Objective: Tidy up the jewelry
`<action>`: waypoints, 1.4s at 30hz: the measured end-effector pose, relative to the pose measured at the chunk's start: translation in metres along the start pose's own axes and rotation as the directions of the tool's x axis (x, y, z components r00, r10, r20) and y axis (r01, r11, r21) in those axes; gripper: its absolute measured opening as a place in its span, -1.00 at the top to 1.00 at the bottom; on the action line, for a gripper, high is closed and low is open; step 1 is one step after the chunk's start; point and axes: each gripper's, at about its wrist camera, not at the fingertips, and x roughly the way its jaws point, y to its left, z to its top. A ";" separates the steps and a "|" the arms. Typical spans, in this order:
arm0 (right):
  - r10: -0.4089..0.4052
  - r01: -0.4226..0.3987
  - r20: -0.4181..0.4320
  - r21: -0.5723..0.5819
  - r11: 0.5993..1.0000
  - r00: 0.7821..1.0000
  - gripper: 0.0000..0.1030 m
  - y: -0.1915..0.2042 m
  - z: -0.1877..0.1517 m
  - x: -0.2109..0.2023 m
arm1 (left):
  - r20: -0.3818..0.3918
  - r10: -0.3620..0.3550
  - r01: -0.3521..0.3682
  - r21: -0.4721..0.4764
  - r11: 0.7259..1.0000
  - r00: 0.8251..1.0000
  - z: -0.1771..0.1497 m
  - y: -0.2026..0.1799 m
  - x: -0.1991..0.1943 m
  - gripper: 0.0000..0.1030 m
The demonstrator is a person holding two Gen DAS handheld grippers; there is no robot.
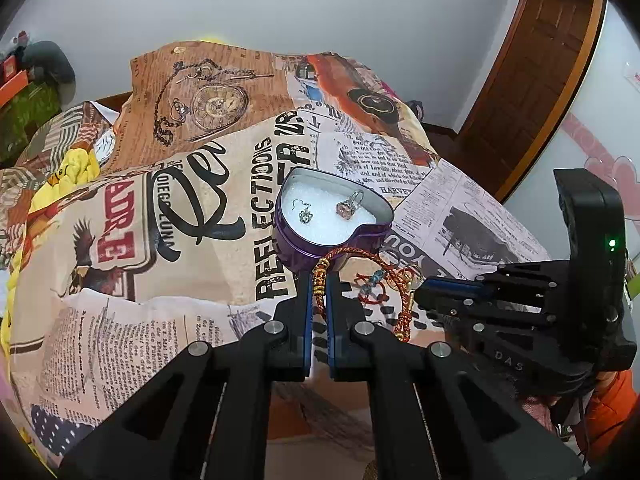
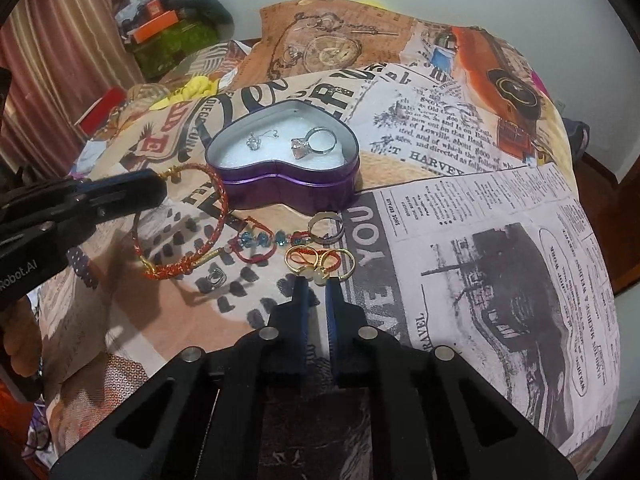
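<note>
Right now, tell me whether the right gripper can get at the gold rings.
Probably yes: the right gripper sits just short of the gold rings, nothing lies between them, and its fingers are slightly parted.

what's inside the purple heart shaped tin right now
Inside the purple heart-shaped tin sit a silver ring with a pink stone and a small silver hook earring, both on a white foam liner. Anything beneath the foam is hidden.
</note>
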 end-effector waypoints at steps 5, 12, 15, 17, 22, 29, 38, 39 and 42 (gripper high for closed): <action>-0.006 0.006 0.007 0.015 1.000 1.000 0.90 -0.003 -0.003 -0.005 | 0.007 0.003 -0.003 0.002 1.000 1.000 -0.001 0.000 -0.005 0.92; -0.008 0.008 -0.025 0.006 1.000 1.000 0.66 -0.004 -0.001 -0.004 | 0.017 0.009 -0.009 0.002 1.000 1.000 -0.001 -0.001 -0.011 0.92; -0.038 0.038 -0.018 -0.014 0.999 0.999 0.29 -0.005 0.003 -0.001 | 0.021 0.010 -0.010 0.003 1.000 1.000 -0.001 0.000 -0.013 0.92; -0.018 0.018 -0.026 -0.013 1.000 0.999 0.29 -0.008 0.007 0.003 | 0.020 0.011 -0.011 0.002 1.000 1.000 -0.001 0.001 -0.013 0.92; -0.027 0.025 -0.015 -0.065 0.998 1.000 0.29 -0.007 0.013 0.011 | 0.013 0.018 -0.018 -0.008 1.000 1.000 -0.001 0.005 -0.010 0.92; 0.001 -0.001 -0.002 -0.105 0.995 1.000 0.61 -0.002 0.012 0.013 | 0.006 0.022 -0.022 -0.013 1.000 1.000 -0.001 0.008 -0.007 0.92; 0.004 -0.003 0.006 -0.072 0.997 1.000 0.82 -0.001 0.005 0.003 | 0.025 0.023 -0.023 -0.002 1.000 0.999 0.002 0.002 -0.015 0.92; 0.000 0.001 0.009 -0.068 0.998 1.000 0.83 -0.001 0.003 0.001 | 0.029 0.022 -0.022 -0.003 1.000 0.999 0.002 0.001 -0.017 0.92; -0.013 0.014 0.017 -0.057 0.998 1.000 0.83 -0.001 -0.001 -0.005 | 0.041 0.022 -0.022 -0.003 1.000 0.999 0.002 -0.001 -0.024 0.92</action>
